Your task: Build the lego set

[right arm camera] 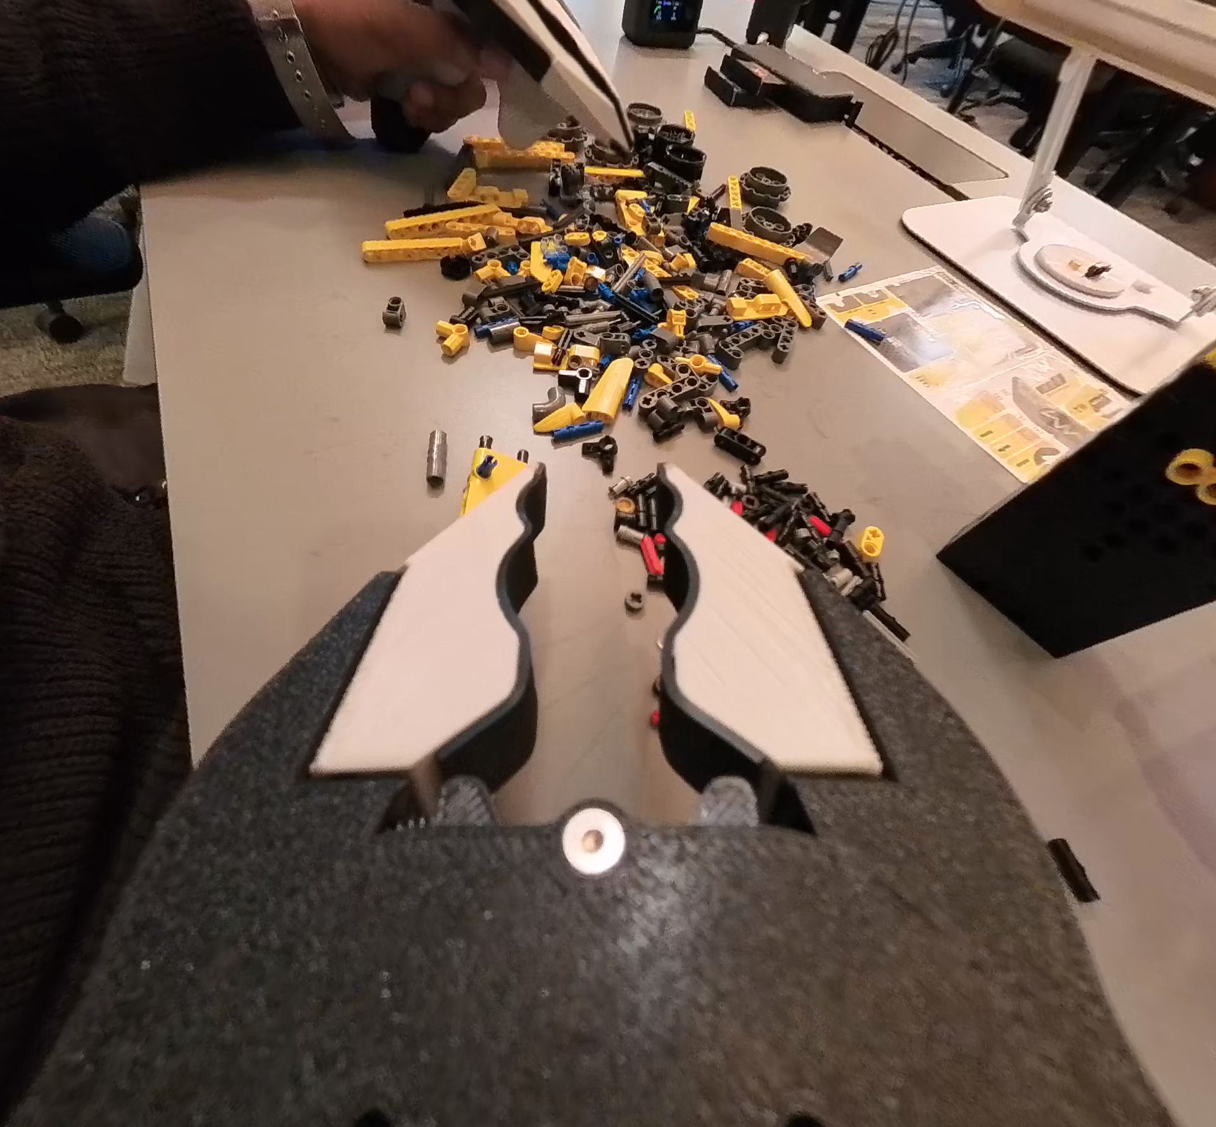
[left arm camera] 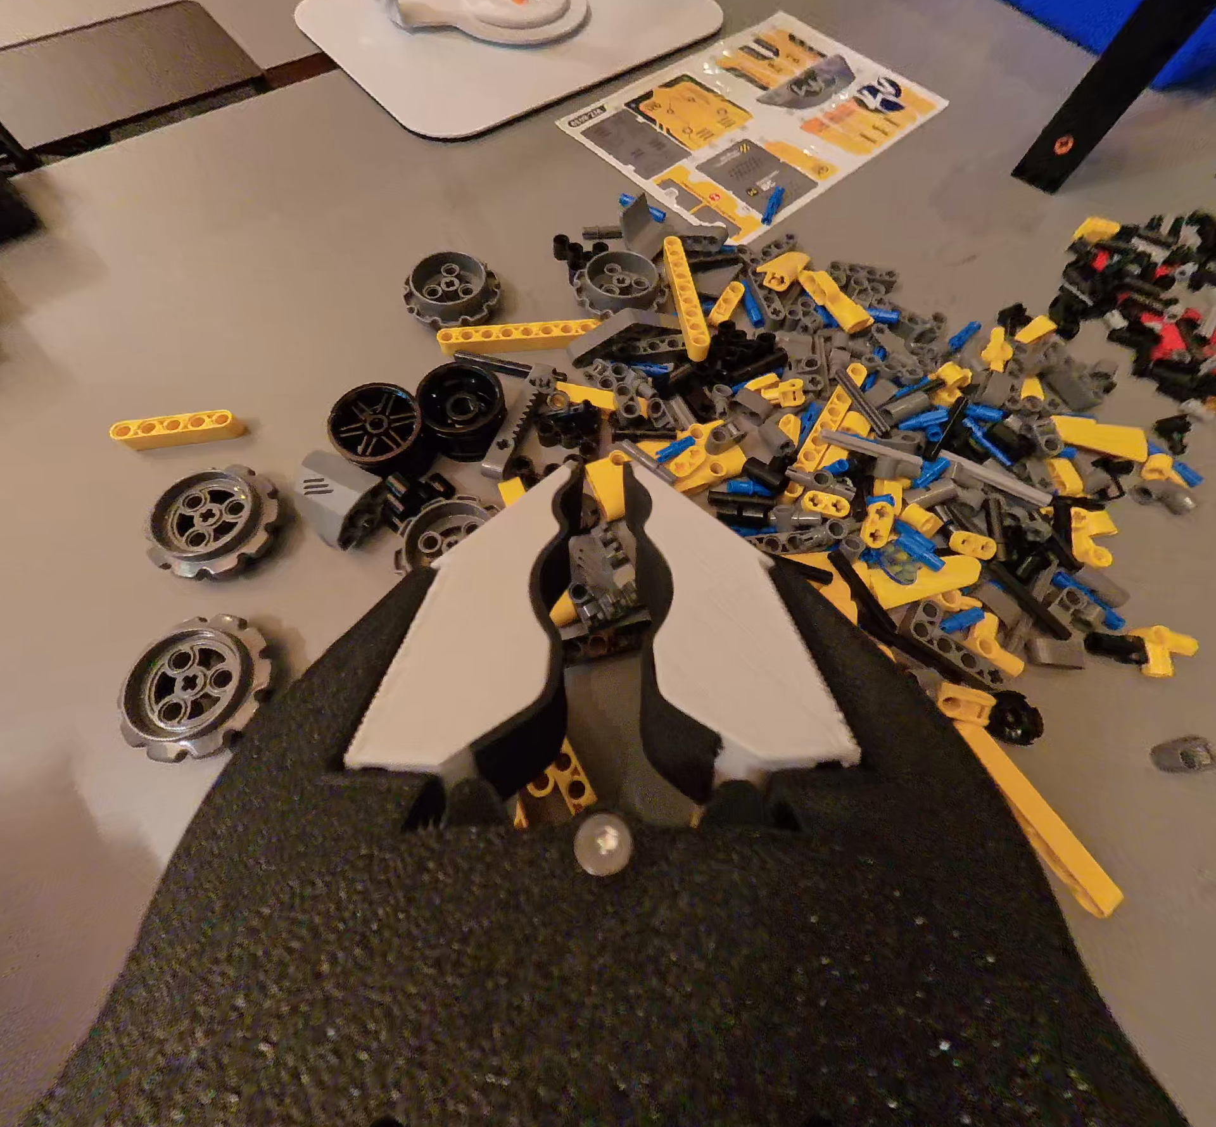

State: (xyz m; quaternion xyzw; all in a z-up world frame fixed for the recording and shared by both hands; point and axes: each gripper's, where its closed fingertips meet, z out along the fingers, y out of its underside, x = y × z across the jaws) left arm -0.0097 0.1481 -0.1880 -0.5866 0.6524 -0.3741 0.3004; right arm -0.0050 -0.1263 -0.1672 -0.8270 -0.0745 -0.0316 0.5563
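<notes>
Nearest the lens in the left wrist view, your left gripper (left arm camera: 602,470) has its fingers drawn close, tips almost meeting — a dark grey toothed piece (left arm camera: 602,562) sits in the hollow between them, and it looks pinched, though the pile beneath makes that hard to confirm. The tips dip into the near edge of the big pile of yellow, grey, blue and black bricks (left arm camera: 855,457) spread over the grey table (left arm camera: 263,253). At the left of that frame lie grey gear-rimmed wheels (left arm camera: 210,520), two black wheels (left arm camera: 418,418) and a short yellow beam (left arm camera: 177,429); a sticker sheet (left arm camera: 757,122) lies at upper right, a white stand base (left arm camera: 513,49) above centre.

In the right wrist view, your right gripper (right arm camera: 602,474) has its fingers spread apart with nothing between them — it hangs over bare table just beside a small heap of black and red pins (right arm camera: 796,523). A yellow block (right arm camera: 490,470) shows at the left fingertip, a grey sleeve (right arm camera: 435,457) further left. A black perforated box (right arm camera: 1105,536) stands at the right edge.
</notes>
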